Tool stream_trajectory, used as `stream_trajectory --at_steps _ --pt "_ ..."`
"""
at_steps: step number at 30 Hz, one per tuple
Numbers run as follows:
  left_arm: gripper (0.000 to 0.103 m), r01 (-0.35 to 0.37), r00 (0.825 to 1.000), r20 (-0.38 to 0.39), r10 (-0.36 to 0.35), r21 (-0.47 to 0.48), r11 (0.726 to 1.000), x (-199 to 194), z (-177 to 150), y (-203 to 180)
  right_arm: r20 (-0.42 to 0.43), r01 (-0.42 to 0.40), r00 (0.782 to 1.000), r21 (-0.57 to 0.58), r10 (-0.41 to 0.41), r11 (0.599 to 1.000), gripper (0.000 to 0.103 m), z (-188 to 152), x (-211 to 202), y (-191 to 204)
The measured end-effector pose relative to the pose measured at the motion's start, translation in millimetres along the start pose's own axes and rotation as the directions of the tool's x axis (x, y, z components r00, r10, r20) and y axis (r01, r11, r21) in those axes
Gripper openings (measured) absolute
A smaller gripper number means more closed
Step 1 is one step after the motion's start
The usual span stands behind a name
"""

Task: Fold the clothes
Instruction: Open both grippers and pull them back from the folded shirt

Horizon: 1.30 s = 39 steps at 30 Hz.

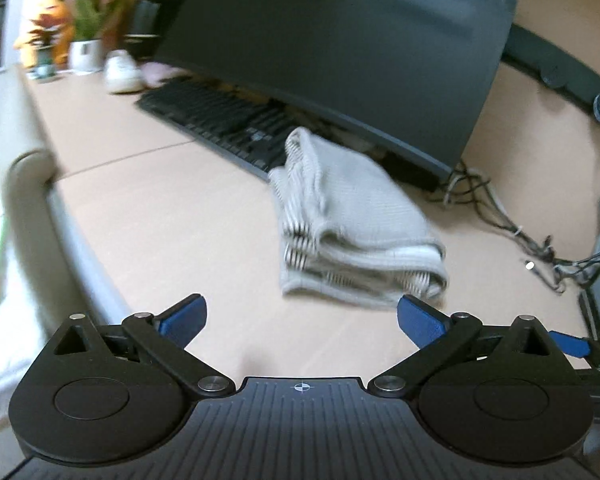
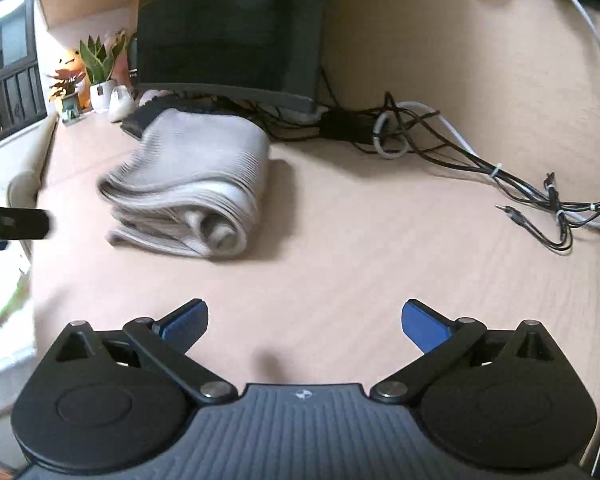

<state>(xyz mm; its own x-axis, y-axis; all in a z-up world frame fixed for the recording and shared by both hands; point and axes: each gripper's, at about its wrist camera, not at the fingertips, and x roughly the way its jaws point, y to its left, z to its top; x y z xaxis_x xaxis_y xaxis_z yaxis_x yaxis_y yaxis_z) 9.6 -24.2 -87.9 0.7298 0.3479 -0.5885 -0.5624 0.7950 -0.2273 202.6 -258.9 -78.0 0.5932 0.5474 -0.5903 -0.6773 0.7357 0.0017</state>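
Knitwear (image 1: 352,220), grey and folded into a thick bundle, lies on the tan worktop (image 1: 172,216) just before the keyboard (image 1: 220,120) and monitor (image 1: 340,40), while the left tongs (image 1: 302,320) and right tongs (image 2: 305,322) hover wide apart, holding nothing.

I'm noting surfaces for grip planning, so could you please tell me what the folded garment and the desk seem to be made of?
Garment: soft knit, probably cotton or a blend, matte grey; fine ribbed lines and limp rounded folds show it, though blur hides the weave.
Desk: likely laminate or veneer, pale wood tone with faint straight grain, smooth with low sheen; solid wood cannot be ruled out.
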Motion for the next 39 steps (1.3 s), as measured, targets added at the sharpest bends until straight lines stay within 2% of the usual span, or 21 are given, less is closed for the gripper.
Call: stream_trajectory --at_steps 3,7,10,12,13,20,27,33,39 --pt "0.103 -0.053 0.999 -0.002 0.053 -0.035 0.998 -17 -19 -5 0.015 0.019 1.000 -0.025 -0.019 0.999 0.103 -9 7 -11" --pt "0.103 -0.120 0.992 0.023 0.121 -0.011 0.993 -34 -40 -14 0.017 0.020 1.000 -0.040 -0.020 0.999 0.103 -14 15 -22" --pt "0.103 -0.162 0.986 0.029 0.162 0.019 0.987 -36 -48 -23 -0.021 0.009 1.000 -0.070 -0.010 0.998 0.103 -11 26 -24" --pt "0.103 -0.184 0.983 0.021 0.184 0.020 0.983 -37 -51 -25 -0.055 -0.033 0.998 -0.052 0.030 0.998 0.103 -9 34 -27" --pt "0.103 -0.183 0.983 0.018 0.183 0.015 0.983 -38 -51 -25 -0.063 -0.053 0.997 -0.032 0.051 0.998 0.103 -8 36 -30" --pt "0.103 -0.185 0.983 0.013 0.185 -0.006 0.983 -42 -45 -17 -0.062 -0.050 0.997 -0.033 0.048 0.998 0.103 -9 38 -30" --pt "0.103 -0.173 0.984 -0.033 0.173 -0.013 0.985 -37 -47 -15 -0.062 -0.050 0.997 -0.034 0.048 0.998 0.103 -10 37 -31" --pt "0.103 -0.138 0.990 -0.014 0.138 0.004 0.990 -41 -44 -19 -0.063 -0.050 0.997 -0.033 0.047 0.998 0.103 -10 36 -30" --pt "0.103 -0.134 0.991 -0.018 0.134 -0.006 0.991 -46 -42 -19 -0.063 -0.049 0.997 -0.032 0.047 0.998 0.103 -10 36 -30"
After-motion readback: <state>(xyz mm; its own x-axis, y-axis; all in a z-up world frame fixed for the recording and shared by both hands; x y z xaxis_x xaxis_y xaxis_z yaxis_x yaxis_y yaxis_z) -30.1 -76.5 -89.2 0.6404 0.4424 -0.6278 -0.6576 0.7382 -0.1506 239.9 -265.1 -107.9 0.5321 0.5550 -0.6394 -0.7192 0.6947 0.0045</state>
